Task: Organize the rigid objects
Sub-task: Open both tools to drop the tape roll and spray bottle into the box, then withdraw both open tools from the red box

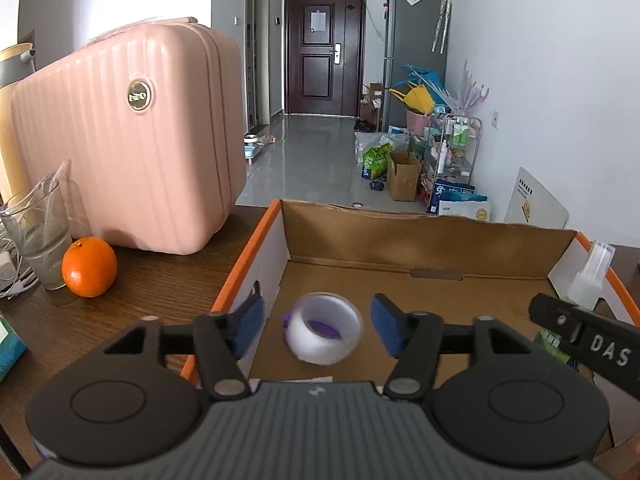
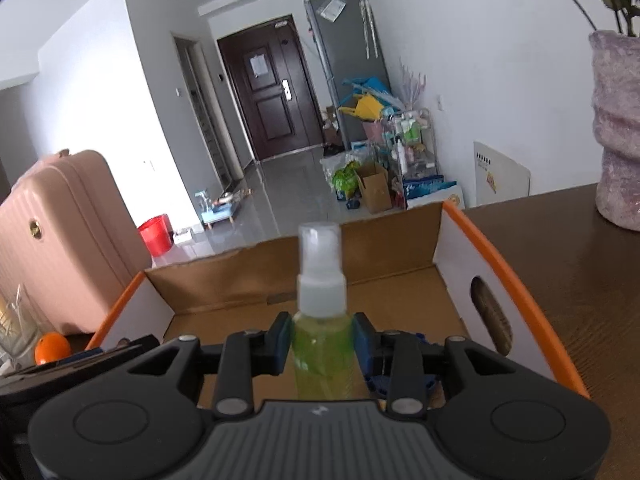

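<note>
An open cardboard box (image 1: pixel 432 236) with orange rims sits on the dark wooden table. My left gripper (image 1: pixel 318 326) is open over the box's left part. A white tape roll (image 1: pixel 324 330) with a purple core is between its blue pads, blurred and free of them, inside the box. My right gripper (image 2: pixel 322 346) is shut on a small spray bottle (image 2: pixel 322 312) of green liquid with a clear cap, held upright over the box (image 2: pixel 496 248). The bottle (image 1: pixel 590 276) and right gripper also show at the right in the left wrist view.
A pink hard case (image 1: pixel 128 140) stands on the table left of the box. An orange (image 1: pixel 89 267) and a glass (image 1: pixel 40 236) sit in front of it. A purple vase (image 2: pixel 618 128) stands at the right. Something blue (image 2: pixel 400 382) lies in the box under my right gripper.
</note>
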`<state>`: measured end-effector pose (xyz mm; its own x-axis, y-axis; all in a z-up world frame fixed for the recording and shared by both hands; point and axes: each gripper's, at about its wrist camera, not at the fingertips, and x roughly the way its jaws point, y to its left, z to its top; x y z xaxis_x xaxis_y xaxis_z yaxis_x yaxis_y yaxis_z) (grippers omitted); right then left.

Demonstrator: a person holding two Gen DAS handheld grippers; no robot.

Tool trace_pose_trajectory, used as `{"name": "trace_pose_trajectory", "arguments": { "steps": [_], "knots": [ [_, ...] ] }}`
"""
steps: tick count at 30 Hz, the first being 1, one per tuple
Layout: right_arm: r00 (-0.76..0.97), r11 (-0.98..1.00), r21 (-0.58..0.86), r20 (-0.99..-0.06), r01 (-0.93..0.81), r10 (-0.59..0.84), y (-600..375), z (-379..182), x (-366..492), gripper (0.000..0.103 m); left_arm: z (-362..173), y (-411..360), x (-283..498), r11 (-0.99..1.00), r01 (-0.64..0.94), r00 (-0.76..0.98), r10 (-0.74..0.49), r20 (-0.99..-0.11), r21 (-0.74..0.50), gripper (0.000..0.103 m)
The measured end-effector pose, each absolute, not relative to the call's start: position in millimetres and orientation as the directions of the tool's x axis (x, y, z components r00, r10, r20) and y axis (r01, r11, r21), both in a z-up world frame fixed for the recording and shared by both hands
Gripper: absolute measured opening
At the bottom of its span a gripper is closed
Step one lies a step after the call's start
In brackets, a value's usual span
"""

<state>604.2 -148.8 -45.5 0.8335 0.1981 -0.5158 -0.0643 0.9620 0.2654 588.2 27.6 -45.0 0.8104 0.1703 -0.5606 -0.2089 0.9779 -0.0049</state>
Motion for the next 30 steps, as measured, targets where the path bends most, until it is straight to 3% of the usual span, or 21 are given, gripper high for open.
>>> {"name": "trace_pose_trajectory", "arguments": {
  "steps": [5,9,16,30],
  "knots": [
    [0.854,0.966,0.258,-0.496,-0.029,0.158,-154,-40,599,0.082,-37,30,581,0.974,-0.227,0.826,0.185,-0.533,-0.015,0.099],
    [0.877,0.957,0.288,-0.456,-0.016,0.152,-163,-34,593,0.102,-32,32,577,0.97,-0.242,0.835,0.198,-0.514,-0.018,0.103],
    [0.885,0.954,0.3,-0.44,-0.017,0.154,-170,-30,587,0.103,-28,35,573,0.97,-0.24,0.836,0.187,-0.516,-0.036,0.103],
    [0.923,0.972,0.225,-0.356,-0.064,0.144,-179,-7,546,0.103,-5,40,536,0.97,-0.233,0.879,0.183,-0.44,-0.062,0.103]
  ]
}}
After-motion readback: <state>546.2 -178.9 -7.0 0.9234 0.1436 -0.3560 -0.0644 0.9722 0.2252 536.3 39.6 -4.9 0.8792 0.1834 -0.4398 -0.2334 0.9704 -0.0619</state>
